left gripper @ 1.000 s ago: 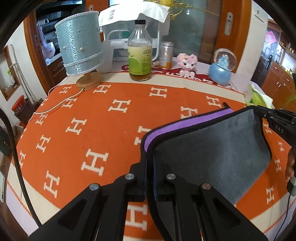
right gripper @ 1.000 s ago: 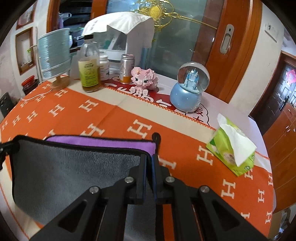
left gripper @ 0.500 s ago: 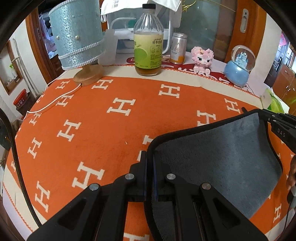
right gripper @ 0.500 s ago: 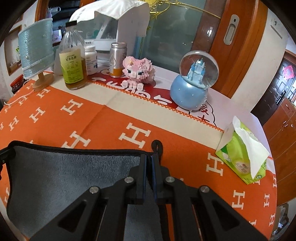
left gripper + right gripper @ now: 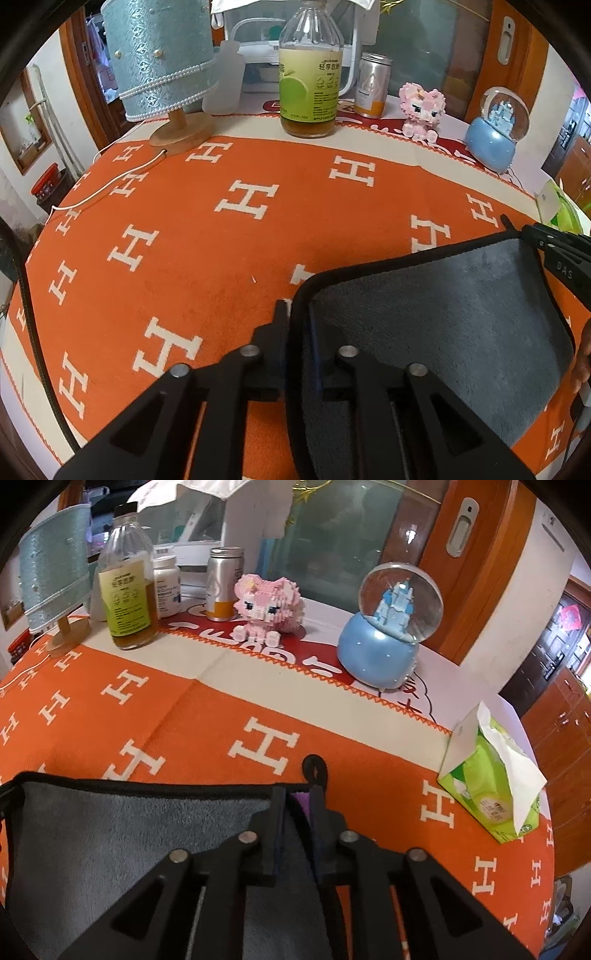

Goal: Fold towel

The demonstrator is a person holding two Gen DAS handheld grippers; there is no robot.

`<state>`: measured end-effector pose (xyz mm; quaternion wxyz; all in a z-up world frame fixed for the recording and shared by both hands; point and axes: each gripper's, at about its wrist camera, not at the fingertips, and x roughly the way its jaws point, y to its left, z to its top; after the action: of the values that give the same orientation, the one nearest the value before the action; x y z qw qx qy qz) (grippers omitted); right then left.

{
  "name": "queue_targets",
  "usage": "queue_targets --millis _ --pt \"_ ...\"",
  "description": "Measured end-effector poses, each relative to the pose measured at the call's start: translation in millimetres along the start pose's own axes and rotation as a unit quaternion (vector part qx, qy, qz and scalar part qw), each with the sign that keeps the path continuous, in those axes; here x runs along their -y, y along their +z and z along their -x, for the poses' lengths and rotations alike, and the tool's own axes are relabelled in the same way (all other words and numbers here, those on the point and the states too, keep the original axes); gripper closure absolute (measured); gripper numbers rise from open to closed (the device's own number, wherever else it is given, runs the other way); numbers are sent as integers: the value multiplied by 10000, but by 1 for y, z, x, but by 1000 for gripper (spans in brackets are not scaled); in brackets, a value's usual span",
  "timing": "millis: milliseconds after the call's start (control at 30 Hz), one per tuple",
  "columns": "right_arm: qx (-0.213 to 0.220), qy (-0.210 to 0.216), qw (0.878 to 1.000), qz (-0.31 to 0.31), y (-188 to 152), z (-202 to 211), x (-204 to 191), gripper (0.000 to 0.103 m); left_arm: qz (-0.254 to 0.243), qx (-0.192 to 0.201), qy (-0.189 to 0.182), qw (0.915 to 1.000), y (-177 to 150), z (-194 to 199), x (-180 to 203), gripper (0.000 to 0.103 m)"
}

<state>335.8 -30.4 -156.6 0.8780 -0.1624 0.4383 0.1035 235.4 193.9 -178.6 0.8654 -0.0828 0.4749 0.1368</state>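
first fold pretty much laid: grey towel point(image 5: 443, 325) doubled over on the desk point(image 5: 229, 258), well short of the glass bottle point(image 5: 310, 70). left claw point(image 5: 297, 332) and right claw point(image 5: 297, 812) clamped on its far corners. letting go and folding again left.

I am working in a home: ahead of my jaws, lamp point(image 5: 159, 59), snow globe point(image 5: 391, 624), wooden door point(image 5: 476, 565) beyond.
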Motion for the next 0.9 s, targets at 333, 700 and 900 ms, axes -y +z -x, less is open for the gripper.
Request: queue_targets --millis 333,700,900 --pt "191 230 9995 -38 -1 32 2 62 299 347 -52 9989 7 32 -3 10" --pt "102 471 9968 -640 -29 72 12 45 -126 476 -665 9966 -5 74 28 1" --pt "113 495 9931 -1060 -46 99 29 26 -341 551 -890 9939 -17 98 49 0"
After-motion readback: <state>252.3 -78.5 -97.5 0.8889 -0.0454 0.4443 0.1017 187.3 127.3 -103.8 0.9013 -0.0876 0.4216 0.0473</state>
